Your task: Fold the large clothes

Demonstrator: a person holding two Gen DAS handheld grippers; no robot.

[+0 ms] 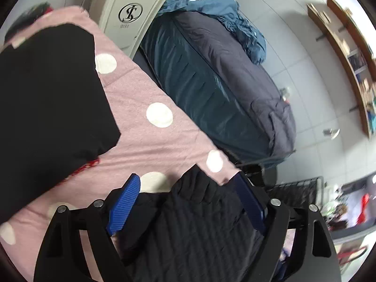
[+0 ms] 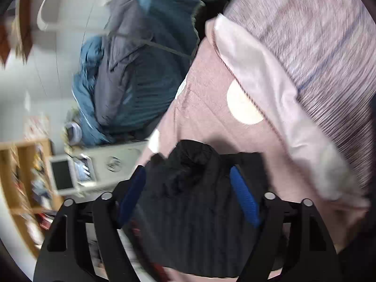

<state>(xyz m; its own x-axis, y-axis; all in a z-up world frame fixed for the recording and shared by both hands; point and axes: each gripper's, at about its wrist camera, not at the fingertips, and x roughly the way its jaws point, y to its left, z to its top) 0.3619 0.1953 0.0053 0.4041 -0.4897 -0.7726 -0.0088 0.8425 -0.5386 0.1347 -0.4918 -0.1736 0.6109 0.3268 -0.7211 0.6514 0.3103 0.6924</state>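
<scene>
Lying bunched on the pink dotted bedspread (image 1: 150, 138), the black ribbed garment (image 1: 199, 223) sits between the blue pads of the left gripper (image 1: 188, 202), whose jaws stand wide apart and do not press on the cloth; another dark fold (image 1: 47, 94) of black fabric lies farther up the bed. Seen from the right wrist, the right gripper (image 2: 188, 188) is likewise spread, the same garment heaped between its fingers without being pinched. A striped pillow (image 2: 317, 47) rests beside it, and a blue-grey quilted cover (image 1: 211, 70) lies heaped just beyond the bed's edge
</scene>
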